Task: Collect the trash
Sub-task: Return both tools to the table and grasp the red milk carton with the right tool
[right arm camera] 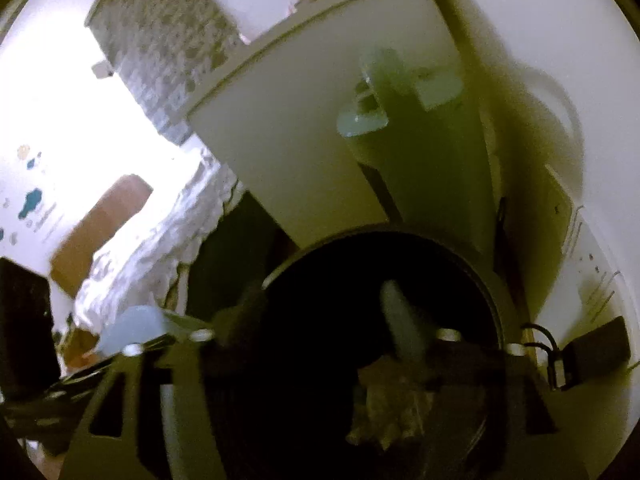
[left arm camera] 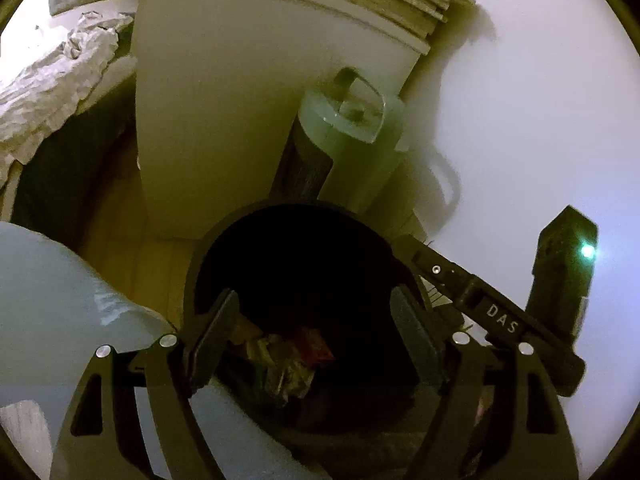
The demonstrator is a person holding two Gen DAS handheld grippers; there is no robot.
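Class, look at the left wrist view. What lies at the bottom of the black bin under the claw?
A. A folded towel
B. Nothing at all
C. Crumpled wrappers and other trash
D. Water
C: inside the bin, crumpled wrappers show between the open fingers of the left claw, which grips nothing.

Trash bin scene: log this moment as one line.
left gripper: open, empty | right gripper: open | both over black trash bin | bin: wrappers inside
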